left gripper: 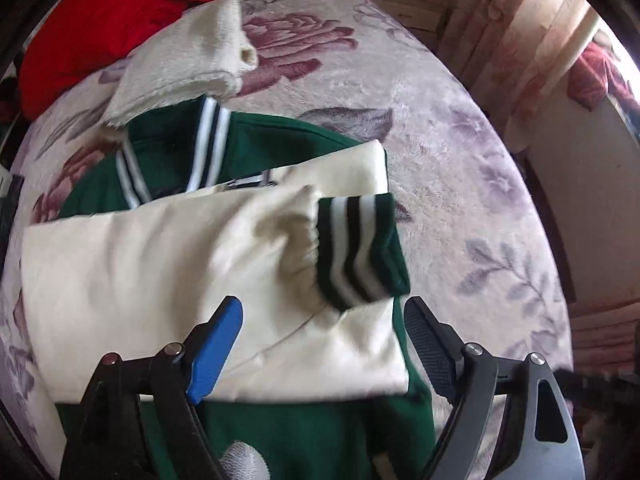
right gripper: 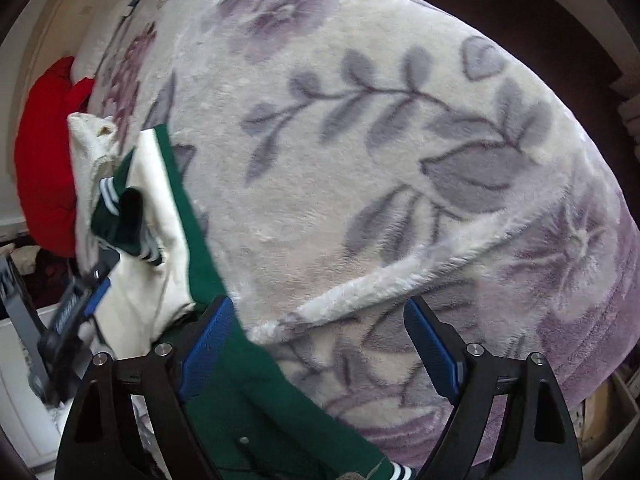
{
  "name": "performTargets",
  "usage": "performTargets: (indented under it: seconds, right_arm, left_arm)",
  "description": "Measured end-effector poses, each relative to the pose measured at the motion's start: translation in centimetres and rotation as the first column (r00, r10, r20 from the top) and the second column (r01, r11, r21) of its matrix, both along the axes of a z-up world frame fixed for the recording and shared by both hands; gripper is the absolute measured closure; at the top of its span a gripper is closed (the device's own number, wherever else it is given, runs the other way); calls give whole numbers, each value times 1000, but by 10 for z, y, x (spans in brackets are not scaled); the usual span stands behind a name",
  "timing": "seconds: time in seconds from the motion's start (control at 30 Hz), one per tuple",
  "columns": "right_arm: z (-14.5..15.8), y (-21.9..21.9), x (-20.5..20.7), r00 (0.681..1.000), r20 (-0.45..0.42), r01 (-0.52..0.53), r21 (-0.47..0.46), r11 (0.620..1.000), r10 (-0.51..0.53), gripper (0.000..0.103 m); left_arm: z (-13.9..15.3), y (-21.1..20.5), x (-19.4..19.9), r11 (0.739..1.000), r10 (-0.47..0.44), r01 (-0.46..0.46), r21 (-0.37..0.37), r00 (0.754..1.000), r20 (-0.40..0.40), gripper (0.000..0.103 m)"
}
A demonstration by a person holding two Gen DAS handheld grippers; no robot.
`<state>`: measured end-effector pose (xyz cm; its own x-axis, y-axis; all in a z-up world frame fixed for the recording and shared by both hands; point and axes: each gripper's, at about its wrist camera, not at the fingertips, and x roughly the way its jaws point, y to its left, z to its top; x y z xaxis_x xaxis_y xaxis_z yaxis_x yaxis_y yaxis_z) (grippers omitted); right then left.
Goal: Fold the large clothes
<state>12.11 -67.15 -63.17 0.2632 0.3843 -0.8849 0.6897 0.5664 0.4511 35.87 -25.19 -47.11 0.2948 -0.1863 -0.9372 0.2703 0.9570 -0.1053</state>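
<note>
The green jacket [left gripper: 304, 432] lay on the floral bed blanket [left gripper: 460, 184], cream sleeves [left gripper: 140, 272] folded across it, while the left tongs [left gripper: 324, 344] and right tongs [right gripper: 320, 344] hung spread above, gripping nothing

No legible text, label, brand or number on anything in view.

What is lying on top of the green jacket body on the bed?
Two cream sleeves lie folded across the green jacket, the upper one ending in a striped cuff. They cover the jacket's front, so what is beneath them cannot be seen.
</note>
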Motion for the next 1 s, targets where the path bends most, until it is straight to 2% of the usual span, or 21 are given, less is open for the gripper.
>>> performTargets:
  seconds: [0.07, 0.17, 0.23, 0.3, 0.37, 0.43, 0.47, 0.5, 0.53, 0.6, 0.7, 0.83, 0.9, 0.97, 1.0]
  right_arm:
    - [10, 5, 18, 999, 45, -21, 29, 999, 20, 14]
    - [23, 21, 57, 992, 111, -61, 67, 996, 53, 14]
    - [25, 38, 91, 985, 153, -96, 91, 991, 81, 14]
    - [20, 60, 136, 973, 197, -143, 99, 985, 122, 14]
    - [8, 81, 170, 965, 207, -187, 111, 976, 162, 14]
    - [-13, 105, 206, 960, 179, -240, 139, 961, 214, 16]
    - [-22, 116, 216, 959, 165, -255, 162, 953, 228, 49]
    - [-27, 123, 222, 962, 143, -254, 152, 955, 233, 95]
    - [-27, 127, 225, 962, 130, -257, 143, 956, 239, 96]
    - [-22, 127, 218, 973, 137, -205, 159, 966, 184, 96]
    - [-24, 118, 202, 986, 93, -150, 133, 980, 138, 97]
    - [-61, 115, 204, 989, -37, -135, 133, 982, 140, 93]
    - [-64, 118, 214, 980, -84, -169, 106, 980, 178, 67]
    - [-56, 114, 217, 976, -89, -188, 103, 977, 197, 52]
    - [-46, 110, 212, 978, -63, -192, 116, 974, 200, 45]
  left_arm:
    - [15, 32, -4, 999, 39, -39, 8, 999, 9, 21]
    - [26, 97, -5, 983, 139, -146, 110, 988, 71, 21]
    - [21, 152, 1, 947, 235, -252, 200, 966, 105, 21]
    - [5, 201, 11, 899, 325, -343, 274, 939, 107, 21]
    - [-10, 248, 24, 850, 416, -428, 307, 903, 107, 21]
    - [-27, 293, 41, 800, 490, -499, 332, 864, 117, 21]
    - [-33, 308, 48, 788, 508, -518, 334, 852, 122, 21]
    - [-40, 320, 56, 781, 522, -529, 332, 845, 117, 21]
    - [-49, 333, 65, 773, 538, -542, 331, 835, 113, 21]
    - [-62, 344, 82, 784, 543, -547, 293, 833, 103, 19]
    - [-81, 348, 110, 805, 512, -513, 298, 854, 88, 17]
    - [-97, 345, 134, 822, 478, -467, 326, 877, 51, 17]
    - [-86, 343, 132, 824, 467, -460, 331, 882, 64, 17]
    - [-73, 341, 124, 833, 465, -462, 304, 883, 67, 17]
    - [-64, 340, 115, 839, 469, -470, 274, 880, 73, 17]
